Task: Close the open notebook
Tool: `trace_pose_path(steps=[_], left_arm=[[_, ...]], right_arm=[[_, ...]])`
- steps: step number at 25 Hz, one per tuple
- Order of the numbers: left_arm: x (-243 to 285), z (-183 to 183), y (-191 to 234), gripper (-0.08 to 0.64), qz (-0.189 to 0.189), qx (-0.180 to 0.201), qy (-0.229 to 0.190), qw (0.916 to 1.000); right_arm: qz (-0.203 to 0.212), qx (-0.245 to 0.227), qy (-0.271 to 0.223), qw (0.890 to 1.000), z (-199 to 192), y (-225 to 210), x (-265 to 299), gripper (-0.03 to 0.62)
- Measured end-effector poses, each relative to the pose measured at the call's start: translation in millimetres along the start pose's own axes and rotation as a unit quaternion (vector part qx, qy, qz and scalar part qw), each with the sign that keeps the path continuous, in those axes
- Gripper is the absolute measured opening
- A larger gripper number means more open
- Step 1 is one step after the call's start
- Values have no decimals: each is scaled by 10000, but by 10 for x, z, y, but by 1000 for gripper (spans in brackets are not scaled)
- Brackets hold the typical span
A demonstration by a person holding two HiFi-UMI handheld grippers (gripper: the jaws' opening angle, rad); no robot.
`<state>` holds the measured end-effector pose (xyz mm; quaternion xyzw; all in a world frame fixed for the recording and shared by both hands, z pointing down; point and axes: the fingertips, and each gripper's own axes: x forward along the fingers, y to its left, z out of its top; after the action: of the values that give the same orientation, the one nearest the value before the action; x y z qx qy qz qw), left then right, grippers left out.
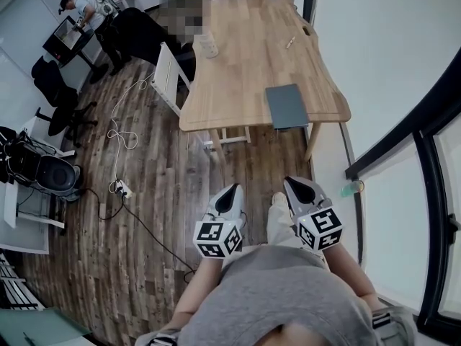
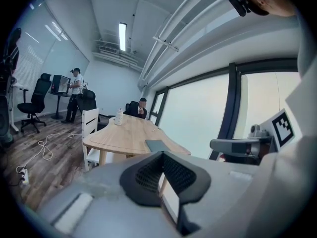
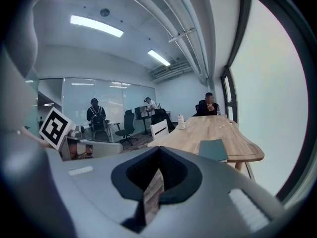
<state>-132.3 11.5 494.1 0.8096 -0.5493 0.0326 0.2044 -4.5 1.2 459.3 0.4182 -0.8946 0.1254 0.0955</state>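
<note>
Head view, item one: grey-green notebook (image 1: 286, 105), lying flat at the near edge of the wooden table (image 1: 238, 63), cover apparently already down. Item two: left claw (image 1: 234, 189) and right claw (image 1: 290, 182), both closed and empty, held over the floor (image 1: 144, 193), well apart from the table. Advice: step close, check the cover sits flush, and press it flat if not.
</note>
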Motion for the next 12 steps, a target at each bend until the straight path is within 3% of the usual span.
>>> trace_pose_path(steps=[12], left_arm=[[35,29,-76,2,-132,57,-8,9999]], right_arm=[[-51,-246,-3,9997,46,2,-43,-2]])
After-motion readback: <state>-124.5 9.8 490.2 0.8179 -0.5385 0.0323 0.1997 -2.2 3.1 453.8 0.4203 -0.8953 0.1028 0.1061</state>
